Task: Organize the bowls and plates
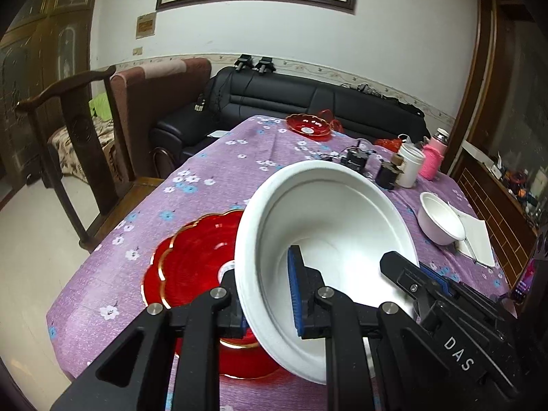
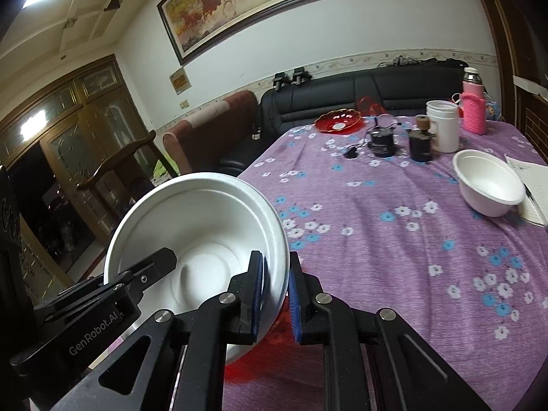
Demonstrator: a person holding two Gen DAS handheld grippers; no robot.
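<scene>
The bowl (image 1: 328, 239) is being gripped on opposite sides of its rim by both grippers: the left gripper (image 1: 265, 294) is clamped across the rim nearest it, and the right gripper (image 2: 275, 294) is clamped across the facing rim. Each rim section is being pinched between an inner and an outer pad. The bowl is being held tilted above the red plate (image 1: 195, 257), which is lying on the surface (image 2: 394, 239) at the near edge.

For this step to be done well, it is judged that the bowl should be levelled before being lowered, kept centred over the plate, and both grips should be loosened only once its base is being fully supported; the thin foam-like rim is probably being stressed by hard pinching, so pressure should be kept light.

Two white bowls are being counted: the held one and a second bowl (image 2: 488, 188) standing further off at the right, beside a notebook (image 2: 534, 185). Two red plates are being counted: the near one and a far plate (image 2: 339, 120) near the sofa (image 2: 359, 92). A white cup (image 2: 443, 125) and a pink flask (image 2: 474, 106) are standing at the far right.
</scene>
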